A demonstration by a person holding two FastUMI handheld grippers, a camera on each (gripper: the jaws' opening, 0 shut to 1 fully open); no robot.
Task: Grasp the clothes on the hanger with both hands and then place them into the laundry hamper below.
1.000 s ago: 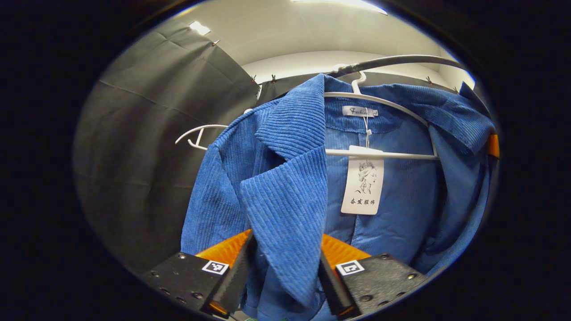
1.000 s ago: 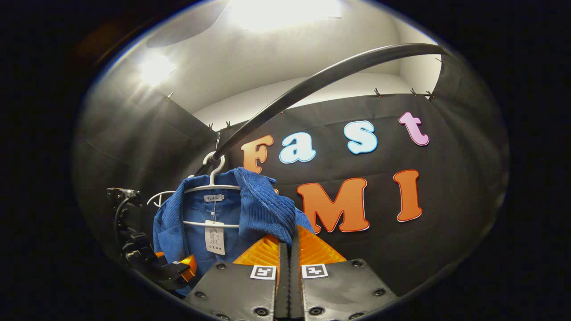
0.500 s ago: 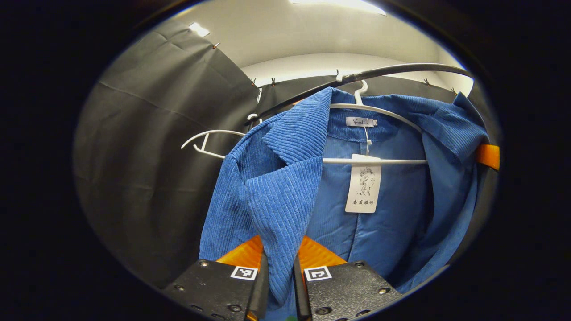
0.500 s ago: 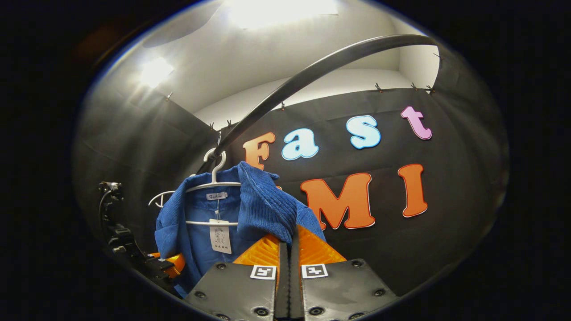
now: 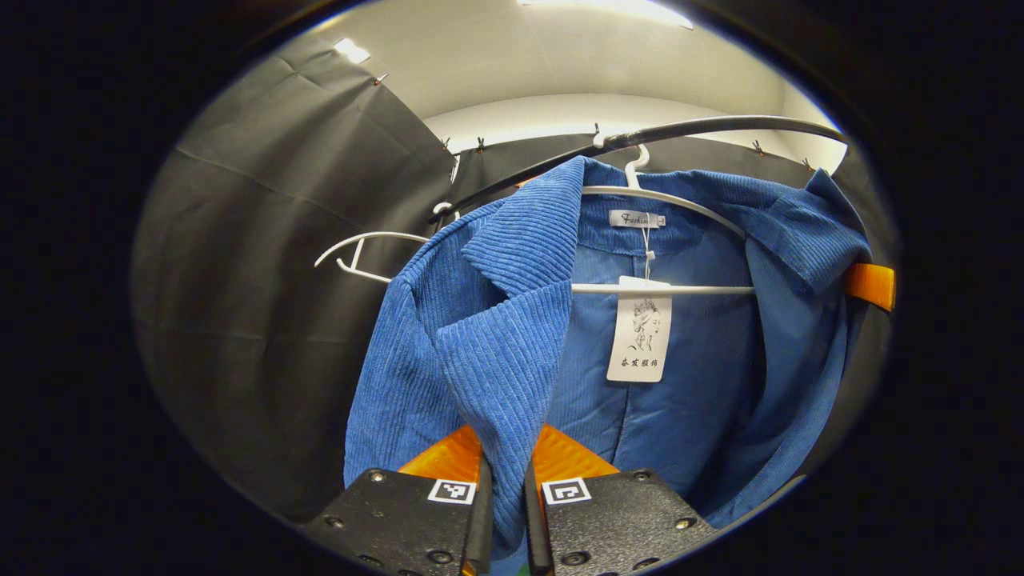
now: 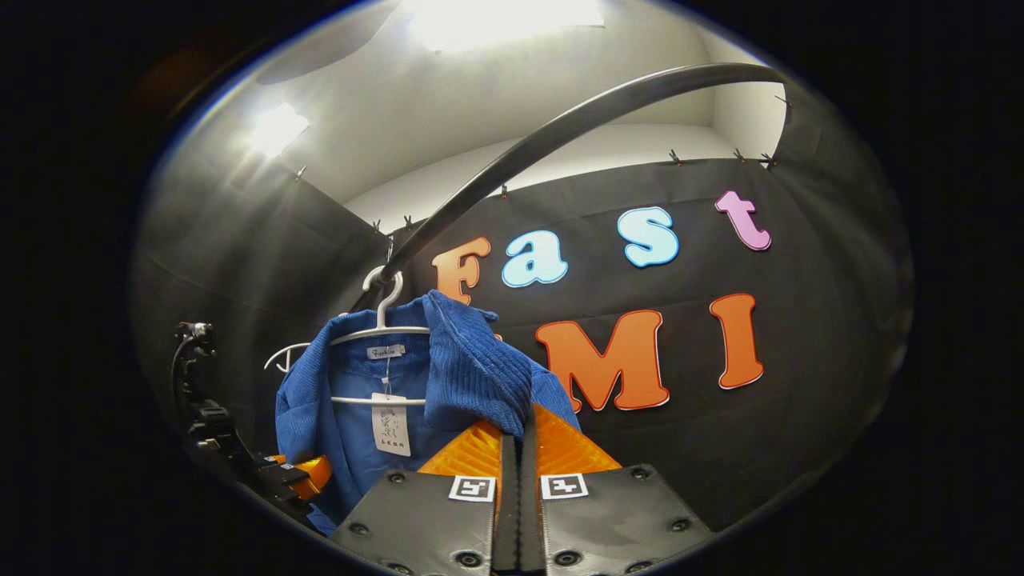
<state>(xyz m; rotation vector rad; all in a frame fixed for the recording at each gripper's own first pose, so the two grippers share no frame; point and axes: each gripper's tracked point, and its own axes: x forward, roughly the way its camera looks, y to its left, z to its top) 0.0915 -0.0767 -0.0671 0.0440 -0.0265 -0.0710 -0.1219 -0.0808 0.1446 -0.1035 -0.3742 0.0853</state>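
A blue corduroy jacket (image 5: 496, 336) hangs open on a white hanger (image 5: 664, 196) from a dark rail (image 5: 720, 128), with a paper tag (image 5: 638, 330) inside. My left gripper (image 5: 504, 480) is shut on the jacket's left lapel, the cloth pinched between both fingers. In the right gripper view the same jacket (image 6: 472, 372) hangs low left on its hanger (image 6: 382, 320). My right gripper (image 6: 518, 448) is shut on the jacket's other front edge. The left gripper (image 6: 296, 476) shows at the jacket's lower left there.
A second, bare white hanger (image 5: 364, 248) hangs on the rail left of the jacket. The curved rail (image 6: 576, 128) runs overhead in the right gripper view. Black cloth walls close in behind and to the left.
My left gripper went from open around the lapel to shut on it. The jacket shifted slightly. The right gripper stayed shut on its edge.
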